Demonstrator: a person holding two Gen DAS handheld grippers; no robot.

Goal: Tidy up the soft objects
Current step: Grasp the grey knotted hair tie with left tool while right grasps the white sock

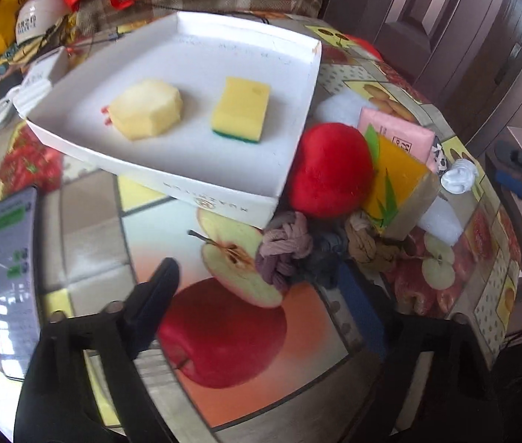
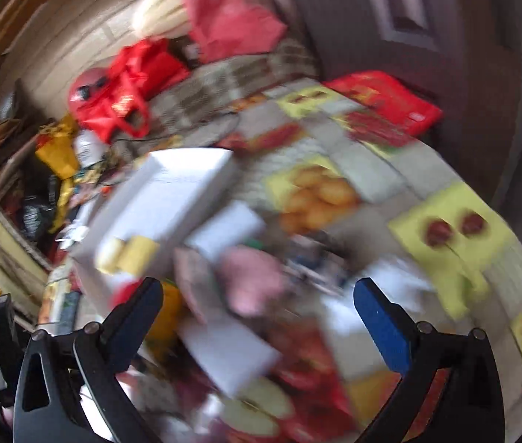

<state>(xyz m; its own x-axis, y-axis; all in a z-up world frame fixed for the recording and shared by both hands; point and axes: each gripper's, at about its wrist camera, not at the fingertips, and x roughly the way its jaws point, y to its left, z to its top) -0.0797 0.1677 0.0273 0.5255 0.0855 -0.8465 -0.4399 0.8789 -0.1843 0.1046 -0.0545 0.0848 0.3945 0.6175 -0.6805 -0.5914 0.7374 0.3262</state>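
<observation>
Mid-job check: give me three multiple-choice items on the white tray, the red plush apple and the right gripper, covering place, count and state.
1. Where is the red plush apple?
A. In the white tray
B. On the table beside the tray's corner
C. Between gripper fingers

2. How many items lie in the white tray?
A. One
B. Two
C. Four

3. The right gripper is:
A. Open, empty
B. Shut on a sponge
C. Out of view

Answers: 1 B, it rests outside the rim; 2 B, the pale block and yellow sponge; 3 A, fingers spread with nothing gripped.
</observation>
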